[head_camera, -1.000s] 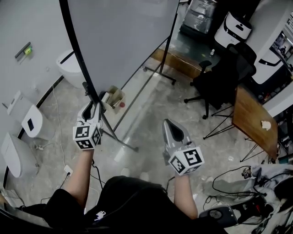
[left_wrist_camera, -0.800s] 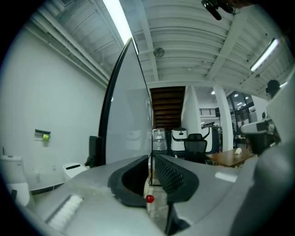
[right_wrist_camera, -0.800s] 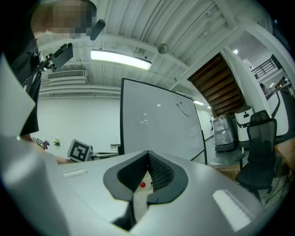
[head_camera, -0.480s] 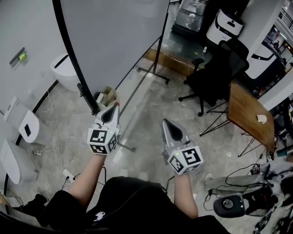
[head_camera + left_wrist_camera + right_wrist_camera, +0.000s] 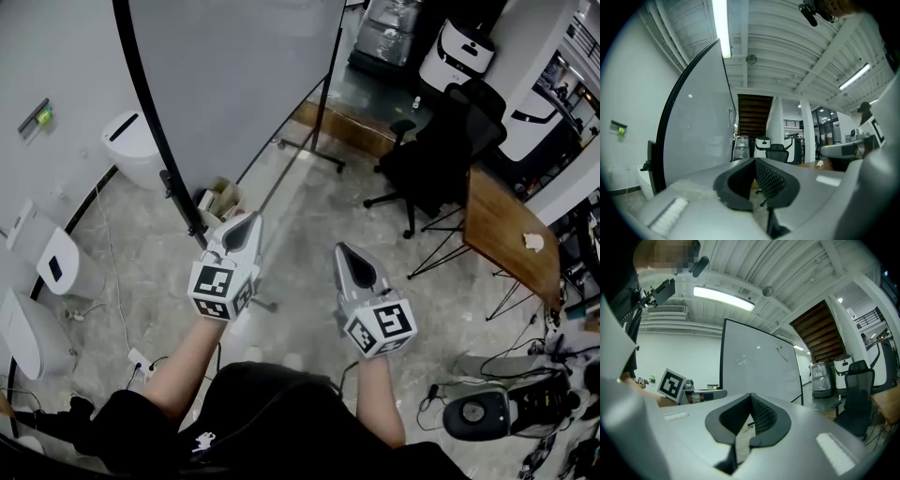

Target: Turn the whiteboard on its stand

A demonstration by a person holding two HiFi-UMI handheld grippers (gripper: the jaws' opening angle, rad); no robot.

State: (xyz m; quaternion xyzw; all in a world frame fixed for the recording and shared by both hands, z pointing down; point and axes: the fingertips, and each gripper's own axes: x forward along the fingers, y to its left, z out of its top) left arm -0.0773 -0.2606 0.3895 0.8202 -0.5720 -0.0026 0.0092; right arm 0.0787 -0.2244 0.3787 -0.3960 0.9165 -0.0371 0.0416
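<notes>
Ahead of the left gripper [image 5: 250, 218] and right gripper [image 5: 340, 249], both squeezed tight with nothing held, the whiteboard [image 5: 234, 84] is seen.

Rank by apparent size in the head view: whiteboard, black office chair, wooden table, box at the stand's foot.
1. whiteboard, by far the largest.
2. black office chair and wooden table: they look about alike, so unranked.
3. box, the smallest.

No word, brand or number can be read; only square coded markers [image 5: 214, 281] are seen on the left gripper [image 5: 248, 223] and right gripper [image 5: 342, 253], below the whiteboard [image 5: 234, 75].
</notes>
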